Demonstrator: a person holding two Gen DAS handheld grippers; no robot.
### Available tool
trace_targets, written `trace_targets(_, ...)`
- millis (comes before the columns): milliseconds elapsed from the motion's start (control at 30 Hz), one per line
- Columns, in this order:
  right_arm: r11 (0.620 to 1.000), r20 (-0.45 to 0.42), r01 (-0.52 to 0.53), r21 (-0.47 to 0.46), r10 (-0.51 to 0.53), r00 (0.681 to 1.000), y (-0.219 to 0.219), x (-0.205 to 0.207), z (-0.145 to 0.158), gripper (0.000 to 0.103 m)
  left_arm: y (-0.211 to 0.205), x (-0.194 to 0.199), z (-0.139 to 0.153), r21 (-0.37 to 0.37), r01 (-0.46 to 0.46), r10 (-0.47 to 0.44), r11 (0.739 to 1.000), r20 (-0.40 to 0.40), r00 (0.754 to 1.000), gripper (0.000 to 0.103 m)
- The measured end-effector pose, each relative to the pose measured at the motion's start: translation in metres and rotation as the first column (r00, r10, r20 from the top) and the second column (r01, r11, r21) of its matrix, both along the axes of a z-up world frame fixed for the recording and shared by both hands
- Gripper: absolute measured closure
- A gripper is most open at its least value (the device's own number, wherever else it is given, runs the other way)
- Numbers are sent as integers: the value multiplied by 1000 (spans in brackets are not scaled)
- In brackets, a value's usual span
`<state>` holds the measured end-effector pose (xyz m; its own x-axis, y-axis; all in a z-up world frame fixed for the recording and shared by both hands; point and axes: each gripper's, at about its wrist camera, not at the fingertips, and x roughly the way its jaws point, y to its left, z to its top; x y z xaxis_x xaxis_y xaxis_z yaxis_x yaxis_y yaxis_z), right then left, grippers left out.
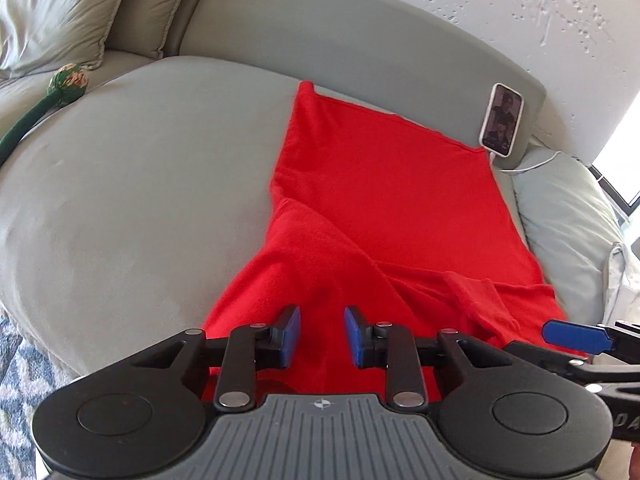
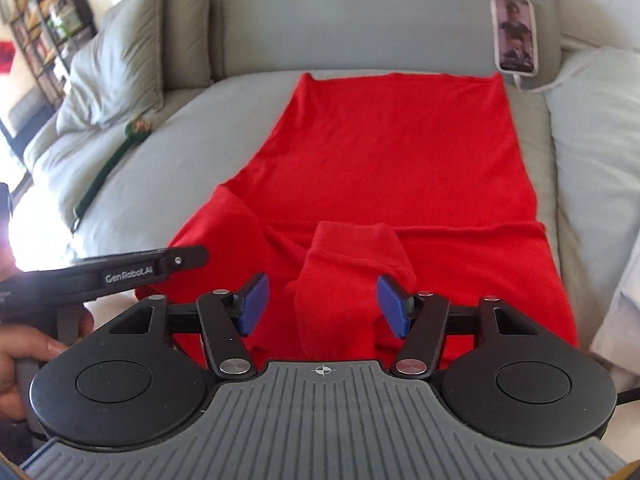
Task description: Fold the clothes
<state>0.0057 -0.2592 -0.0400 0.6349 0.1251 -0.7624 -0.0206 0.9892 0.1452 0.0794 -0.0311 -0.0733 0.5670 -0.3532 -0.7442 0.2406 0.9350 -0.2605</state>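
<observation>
L claw point(image 1: 322, 334): blue pads part-way apart, hovering over the near edge of the red knit garment point(image 1: 384, 208); cloth shows in the gap below, but pads don't press on it, so nothing clamped. Prob. lined up to pinch the near hem.

R claw point(image 2: 322, 304): pads wider apart, straddling the folded-in red sleeve cuff point(image 2: 352, 256) w/o touching it; also holding nothing. In the left wrist view its blue finger point(image 1: 576, 336) pokes in from the right, just beside the L claw, so both sit side by side at the near end, likely so the near end can be lifted evenly and carried toward the far end.

Garment lies flat, lengthwise, on the grey upholstered sofa seat point(image 1: 132, 184), far edge almost at the backrest. Sides look already tucked in, making a long strip; sleeve laid across the near part. Judgement: cross fold comes next.

Outward: white-cased phone point(image 2: 515, 32) propped against the backrest, far right, cable trailing. Green stemmed fabric flower point(image 2: 116, 152) on seat, left, well apart. Grey cushion point(image 2: 116, 64) far left.
</observation>
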Motion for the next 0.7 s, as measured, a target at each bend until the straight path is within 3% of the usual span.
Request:
trace_targets(133,988,-54,-23,-150,15,998,19,23,-17,37,5,4,-10,5,-12,12,1000,-42,999,84)
trace_targets(367,983,-137,180,35,-174,975,-23,43,-29,37,-3,4,-12,84,9,-5,996,-44,999,85)
trace_targets(400,984,-151,173,43,-165,975,-27,43,-35,41,-5,4,-12,97,15,-11,995,-42,999,85)
trace_targets(433,985,-157,165,49,-156,975,-31,43,-39,65,-6,4,-12,105,20,-16,994,-40,999,85)
trace_targets(467,983,-148,175,54,-165,975,-35,39,-40,78,-6,3,-12,108,22,-18,994,-40,999,85)
trace_targets(500,978,-131,201,60,-192,973,-41,34,-39,83,-4,4,-12,103,20,-16,994,-43,999,85)
trace_targets(600,935,-30,318,154,-318,948,-73,9,-21,85,-1,4,-13,90,14,-9,996,-49,999,85)
trace_targets(667,870,34,430,243,-450,892,-103,-15,-9,81,-1,3,-14,89,10,-5,996,-49,999,85)
trace_targets(700,826,20,495,268,-519,855,-119,-25,-8,73,-2,3,-14,91,8,-4,996,-48,999,84)
